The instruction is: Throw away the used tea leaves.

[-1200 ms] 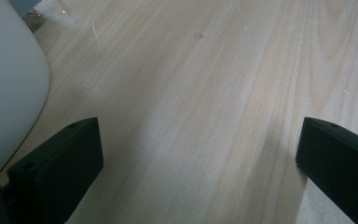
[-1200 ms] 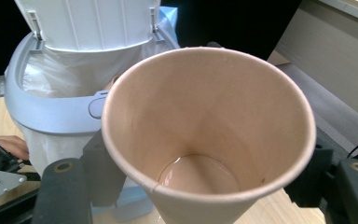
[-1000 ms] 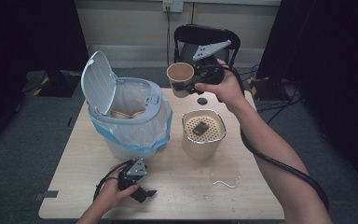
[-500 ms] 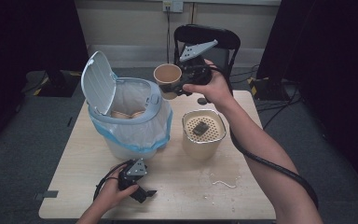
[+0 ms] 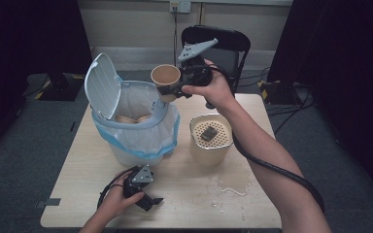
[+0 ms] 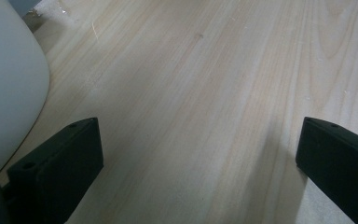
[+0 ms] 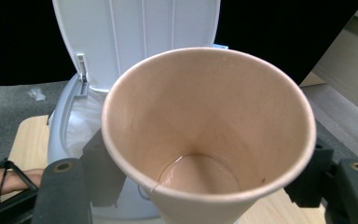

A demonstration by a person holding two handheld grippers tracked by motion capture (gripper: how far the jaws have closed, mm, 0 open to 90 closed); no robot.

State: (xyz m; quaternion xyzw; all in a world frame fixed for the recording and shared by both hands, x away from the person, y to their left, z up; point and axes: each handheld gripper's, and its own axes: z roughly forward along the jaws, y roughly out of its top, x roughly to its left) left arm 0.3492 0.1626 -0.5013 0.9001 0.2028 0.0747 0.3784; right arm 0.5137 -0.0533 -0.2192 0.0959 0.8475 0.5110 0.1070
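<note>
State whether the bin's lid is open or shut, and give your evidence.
Open. The lid stands up on its hinge at the bin's far left rim, and the liner and paper cups inside are exposed.

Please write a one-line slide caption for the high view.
Right gripper holds a paper cup above the open bin; left gripper rests open on the table.

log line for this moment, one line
right gripper: shut on paper cup, above bin rim | bin lid: open | left gripper: open, empty, at table
</note>
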